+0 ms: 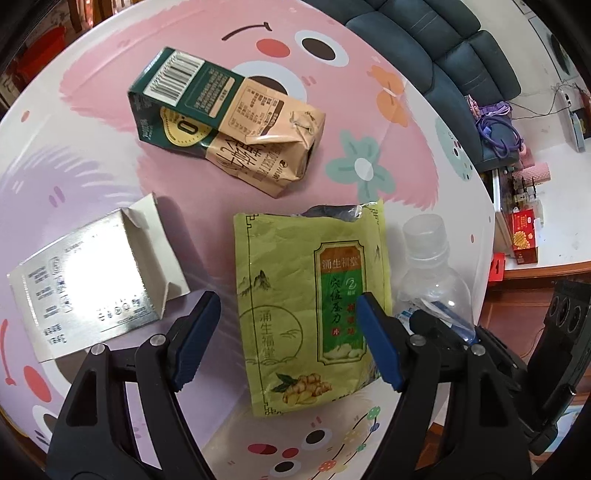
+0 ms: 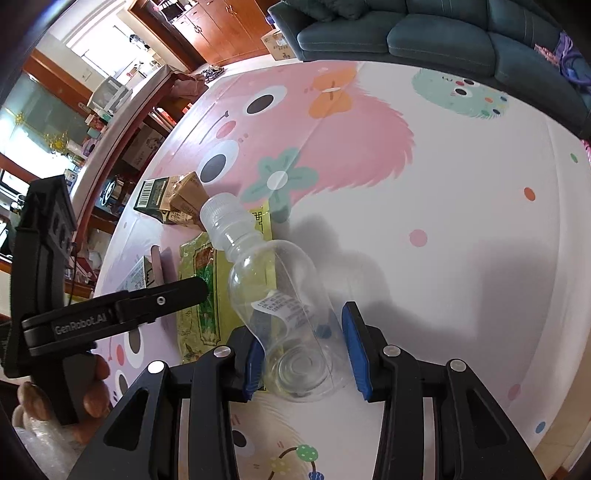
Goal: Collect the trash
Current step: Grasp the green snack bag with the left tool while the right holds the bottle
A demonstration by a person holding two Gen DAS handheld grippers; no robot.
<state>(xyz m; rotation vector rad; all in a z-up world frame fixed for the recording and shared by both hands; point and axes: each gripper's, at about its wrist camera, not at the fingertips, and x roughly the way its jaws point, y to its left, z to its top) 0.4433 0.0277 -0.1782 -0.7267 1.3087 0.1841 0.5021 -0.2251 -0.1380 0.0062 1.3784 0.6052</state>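
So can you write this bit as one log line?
left claw: open over green packet | right claw: open around clear bottle | nothing lifted

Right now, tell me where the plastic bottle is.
The plastic bottle lies on the table between the right gripper fingers, its cap toward the crushed carton, beside the green packet.

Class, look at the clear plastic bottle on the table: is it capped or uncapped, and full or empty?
Capped and apparently empty: the plastic bottle wears a translucent cap, and the table pattern shows through its clear body.

Teal sofa (image 2: 424,33), wooden cabinets (image 2: 221,33)
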